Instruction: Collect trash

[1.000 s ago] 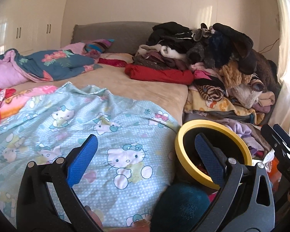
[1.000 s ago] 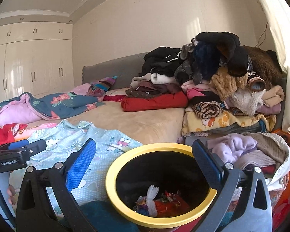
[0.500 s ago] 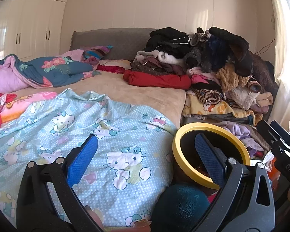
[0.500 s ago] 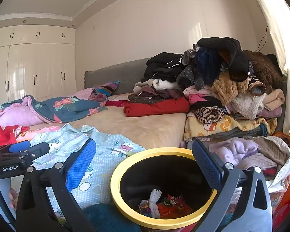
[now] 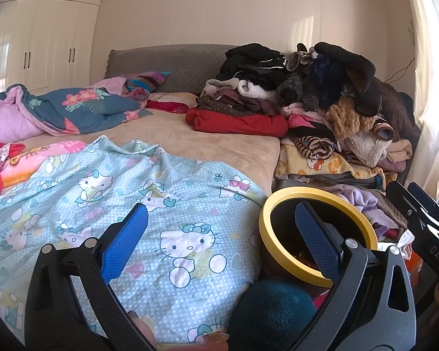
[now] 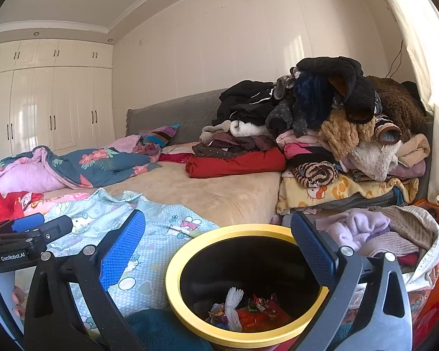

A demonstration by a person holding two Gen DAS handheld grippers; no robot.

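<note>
Room: bedroom with cream wardrobe [image 6: 52, 105], pale wall and white curtain [image 5: 430, 87] at the right.
Bed [image 5: 190, 134]: tan sheet and grey headboard; a light-blue cartoon-cat quilt [image 5: 149, 204] covers the near part, and a floral blue duvet [image 5: 85, 108] lies at the left.
Clothes pile [image 6: 322, 128]: heaped high on the right side of the bed.
Left gripper [image 5: 219, 242]: held low over the quilt, jaws released and spread wide, nothing between them.
Right gripper [image 6: 218, 248]: held just above the bin, jaws released and empty.
Bin [image 6: 190, 254]: black with a yellow rim, standing beside the bed's edge.
Trash [image 6: 243, 310]: colourful wrappers and a white scrap lying at the bin's bottom.
</note>
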